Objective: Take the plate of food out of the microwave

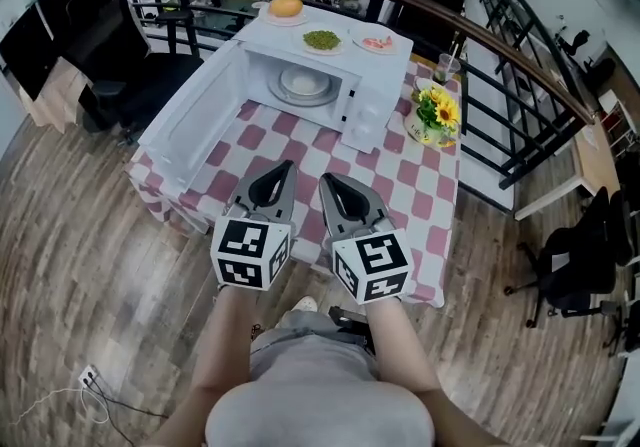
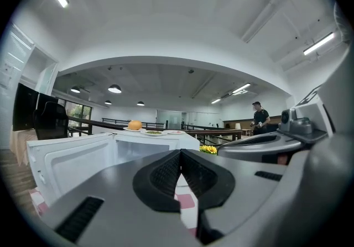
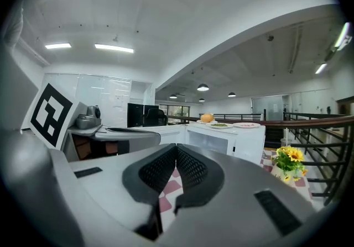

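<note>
Nearest to me, my left gripper [image 1: 286, 170] and my right gripper [image 1: 327, 180] sit side by side over the near edge of the table [image 1: 400, 185], which is covered in a checked cloth. Both point roughly level toward the appliance. Each gripper view shows its jaws clenched pad to pad with nothing between them. Farther on, the microwave [image 1: 375, 85] stands on the table with its door [image 1: 195, 120] swung fully open to my left, so the cavity is accessible. The plate [image 1: 305, 85] rests inside on the floor of the cavity; it reads as white, and I cannot make out what is on it. On the microwave roof are a bun [image 1: 286, 7], a dish of green food [image 1: 322, 39] and a dish of pink food [image 1: 376, 42]. A pot of flowers [image 1: 437, 113] stands just beside the microwave on my right. I judge the step in hand to be the approach: both grippers are well apart from the plate. The next move calls for releasing at least one pair of jaws, entering the cavity low and level, and taking the plate rim without tipping it or striking the door.
</note>
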The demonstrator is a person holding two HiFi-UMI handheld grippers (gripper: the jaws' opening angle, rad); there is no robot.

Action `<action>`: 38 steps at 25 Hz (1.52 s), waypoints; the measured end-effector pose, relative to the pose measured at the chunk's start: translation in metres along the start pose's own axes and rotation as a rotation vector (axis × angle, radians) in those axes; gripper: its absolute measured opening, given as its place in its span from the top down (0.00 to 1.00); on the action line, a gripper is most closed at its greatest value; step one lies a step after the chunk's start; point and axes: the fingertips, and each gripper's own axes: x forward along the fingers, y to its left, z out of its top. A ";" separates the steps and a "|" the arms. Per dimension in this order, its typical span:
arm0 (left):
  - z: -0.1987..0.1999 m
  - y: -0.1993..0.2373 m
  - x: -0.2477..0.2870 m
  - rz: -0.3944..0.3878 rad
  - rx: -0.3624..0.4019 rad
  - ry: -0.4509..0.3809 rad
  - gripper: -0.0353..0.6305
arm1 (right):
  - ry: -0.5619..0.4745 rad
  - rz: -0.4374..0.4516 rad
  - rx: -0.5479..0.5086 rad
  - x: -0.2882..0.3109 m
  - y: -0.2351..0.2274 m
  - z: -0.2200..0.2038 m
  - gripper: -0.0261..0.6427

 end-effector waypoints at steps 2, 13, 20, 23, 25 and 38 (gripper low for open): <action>0.000 0.010 0.013 0.021 -0.030 -0.004 0.94 | 0.004 0.000 0.001 0.011 -0.011 0.001 0.92; -0.002 0.034 0.078 0.012 -0.037 0.012 0.94 | 0.012 0.015 0.032 0.060 -0.048 -0.010 0.92; -0.013 0.037 0.101 -0.007 -0.075 0.051 0.94 | 0.018 -0.012 0.055 0.066 -0.065 -0.022 0.92; -0.021 0.038 0.105 -0.005 -0.106 0.060 0.94 | 0.025 -0.019 0.060 0.069 -0.070 -0.027 0.92; -0.027 0.041 0.107 0.002 -0.129 0.068 0.94 | 0.028 -0.020 0.061 0.072 -0.070 -0.029 0.92; -0.042 0.061 0.138 -0.068 -0.230 0.094 0.94 | 0.029 -0.084 0.081 0.093 -0.079 -0.040 0.92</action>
